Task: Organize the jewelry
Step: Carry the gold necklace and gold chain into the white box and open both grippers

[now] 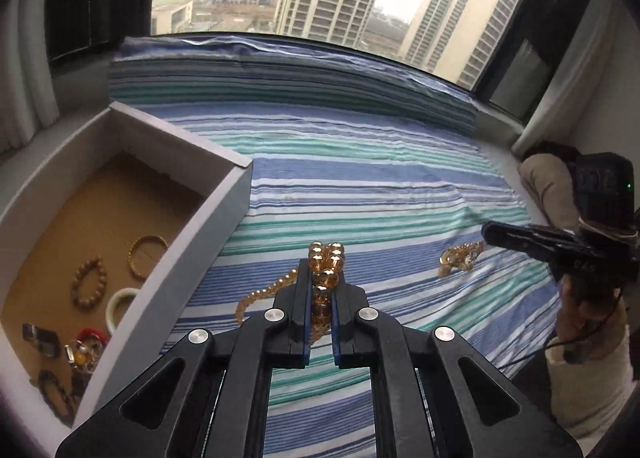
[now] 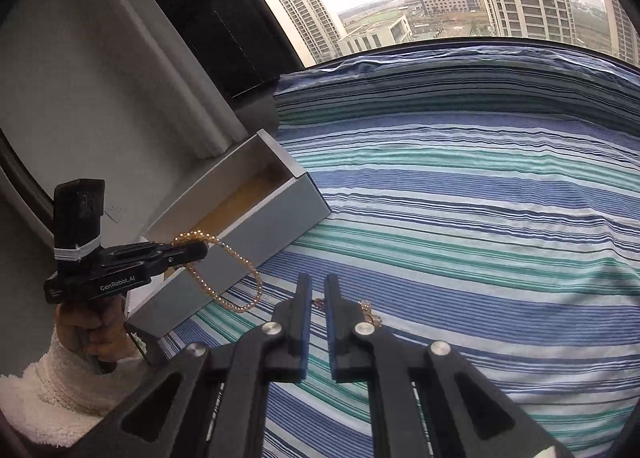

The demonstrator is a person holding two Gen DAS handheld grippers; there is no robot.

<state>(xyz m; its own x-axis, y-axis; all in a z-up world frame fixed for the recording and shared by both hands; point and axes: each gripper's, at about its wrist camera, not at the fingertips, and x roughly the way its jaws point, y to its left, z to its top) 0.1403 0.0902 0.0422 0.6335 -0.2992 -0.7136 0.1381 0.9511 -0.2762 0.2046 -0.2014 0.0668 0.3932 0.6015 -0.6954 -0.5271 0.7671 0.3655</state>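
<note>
Amber bead strand point(image 1: 324, 270) pinched in my left gripper point(image 1: 321, 298) dangles, may snag the box point(image 1: 224, 214) wall; right gripper point(image 2: 318, 298) pinches a gold chain point(image 2: 370, 312).

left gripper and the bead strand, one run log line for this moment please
left gripper: shut on amber bead strand | strand: hangs beside grey box | right gripper: shut on gold chain | bedsheet
</note>
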